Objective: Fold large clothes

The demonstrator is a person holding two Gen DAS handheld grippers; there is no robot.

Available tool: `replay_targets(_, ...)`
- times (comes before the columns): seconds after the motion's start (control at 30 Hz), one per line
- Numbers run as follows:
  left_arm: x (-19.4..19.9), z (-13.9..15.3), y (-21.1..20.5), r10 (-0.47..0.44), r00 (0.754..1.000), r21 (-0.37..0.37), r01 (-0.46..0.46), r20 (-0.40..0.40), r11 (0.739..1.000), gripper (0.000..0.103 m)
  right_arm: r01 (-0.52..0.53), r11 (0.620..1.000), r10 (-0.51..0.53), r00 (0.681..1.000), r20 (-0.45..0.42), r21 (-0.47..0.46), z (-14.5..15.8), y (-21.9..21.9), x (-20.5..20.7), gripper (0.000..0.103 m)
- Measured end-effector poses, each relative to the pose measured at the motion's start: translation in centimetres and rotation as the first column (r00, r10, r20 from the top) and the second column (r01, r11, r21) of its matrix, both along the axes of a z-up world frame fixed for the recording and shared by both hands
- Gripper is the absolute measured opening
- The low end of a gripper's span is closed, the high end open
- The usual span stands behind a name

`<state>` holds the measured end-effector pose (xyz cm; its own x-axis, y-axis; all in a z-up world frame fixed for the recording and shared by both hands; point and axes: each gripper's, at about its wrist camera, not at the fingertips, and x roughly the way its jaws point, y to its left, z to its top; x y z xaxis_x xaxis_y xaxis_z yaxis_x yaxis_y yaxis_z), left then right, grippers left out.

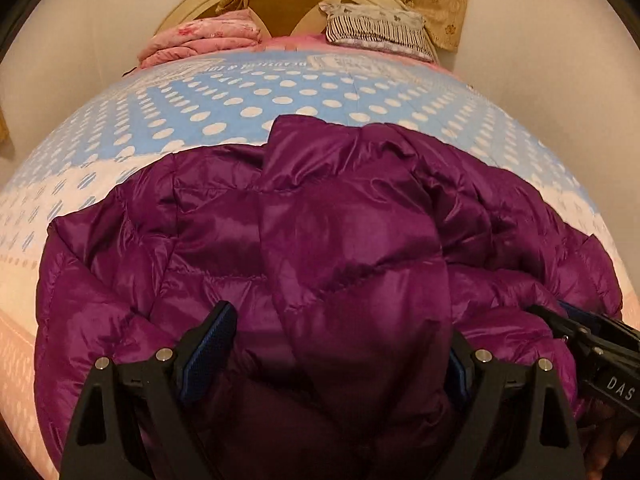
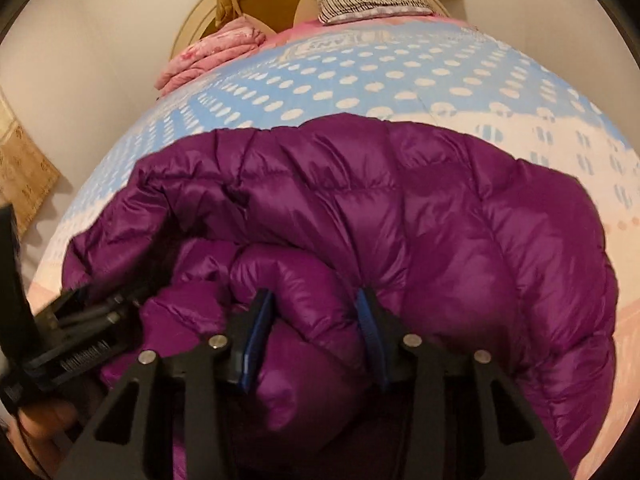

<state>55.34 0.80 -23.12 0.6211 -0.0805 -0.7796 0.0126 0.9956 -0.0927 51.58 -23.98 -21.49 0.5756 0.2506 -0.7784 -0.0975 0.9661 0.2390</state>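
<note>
Purple puffer jacket (image 1: 320, 240) is bunched on the polka-dot bed (image 1: 248, 100), taking up the 6 o'clock half of both views. Left gripper (image 1: 340, 344) has its jaws wide apart over the fabric, not pinching. Right gripper (image 2: 314, 328) is clamped on a puffy fold of the jacket. Pink blanket (image 1: 200, 42) at 11 o'clock.

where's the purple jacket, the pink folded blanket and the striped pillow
purple jacket (image 1: 320, 240): left wrist view, on the shiny quilted panel at its middle
pink folded blanket (image 1: 200, 42): left wrist view, on the top fold of the stack
striped pillow (image 2: 368, 0): right wrist view, on its striped front edge
</note>
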Motion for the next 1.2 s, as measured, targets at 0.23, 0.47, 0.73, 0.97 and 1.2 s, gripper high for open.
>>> replay_targets(0.23, -0.1, -1.0, -0.9, -0.001, 1.000, 0.044, 0.001, -0.008, 0.999, 0.090, -0.003, 0.994, 0.009, 0.999, 0.051, -0.109, -0.3, 2.2, 0.1, 0.047)
replay_targets(0.47, 0.0, -1.2, -1.2, 0.003, 1.000, 0.062, -0.001, -0.019, 0.998, 0.094, -0.002, 0.992, 0.011, 0.998, 0.062, -0.129, -0.5, 2.3, 0.1, 0.047)
replay_targets(0.73, 0.4, -1.2, -1.3, -0.003, 0.999, 0.068, 0.005, -0.035, 0.998, 0.098, 0.001, 0.988, 0.009, 0.998, 0.065, -0.157, -0.5, 2.9, 0.0, 0.047)
replay_targets(0.97, 0.3, -1.2, -1.4, -0.001, 0.999, 0.073, 0.004, -0.032, 0.997, 0.098, 0.003, 0.985, 0.009, 0.998, 0.069, -0.175, -0.5, 3.3, -0.1, 0.047)
replay_targets(1.2, 0.9, 0.5, -0.9, -0.020, 0.997, 0.091, 0.027, -0.075, 0.995, 0.100, -0.047, 0.986, 0.054, 0.998, 0.039, -0.160, 0.4, 3.3, -0.3, 0.059)
